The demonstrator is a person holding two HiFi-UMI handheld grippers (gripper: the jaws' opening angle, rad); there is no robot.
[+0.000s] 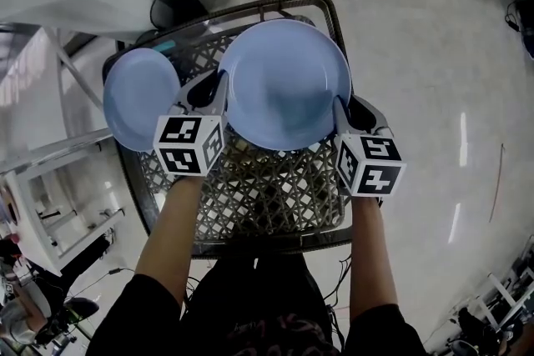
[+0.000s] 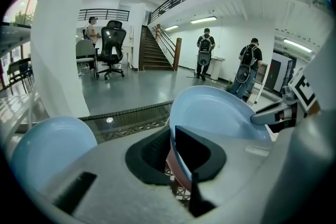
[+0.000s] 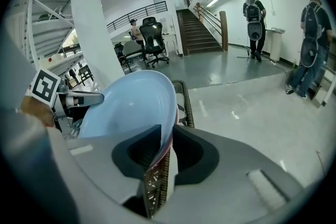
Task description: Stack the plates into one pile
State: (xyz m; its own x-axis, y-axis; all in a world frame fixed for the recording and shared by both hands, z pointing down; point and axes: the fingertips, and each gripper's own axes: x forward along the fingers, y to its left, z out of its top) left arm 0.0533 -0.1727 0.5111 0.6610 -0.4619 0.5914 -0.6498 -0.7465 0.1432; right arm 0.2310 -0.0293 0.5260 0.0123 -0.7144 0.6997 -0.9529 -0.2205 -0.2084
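Pale polished floor (image 1: pixel 417 54) surrounds a dark-framed lattice tabletop (image 1: pixel 259 196), seen from above. At far left lies the small plate (image 1: pixel 140 98), blue and round, flat on the lattice near its left frame and untouched. Just to its right is the left gripper (image 1: pixel 219 89), pinching the left rim of the large plate (image 1: pixel 284 83); the left gripper view shows the rim caught edge-on between the two dark pads. The large plate spans the space between the two tools, its bowl facing up. Whether it already rests on the lattice cannot be told. On its right rim sits the right gripper (image 1: pixel 341 107), with jaws spread. The right gripper view shows the rim standing in the gap beside one pad, with lattice visible between the rim and the other pad. Key relation: the small plate lies to the left of both tools, just beside the left gripper and well apart from the right. The left hand is judged better placed to lift it onto the large plate.
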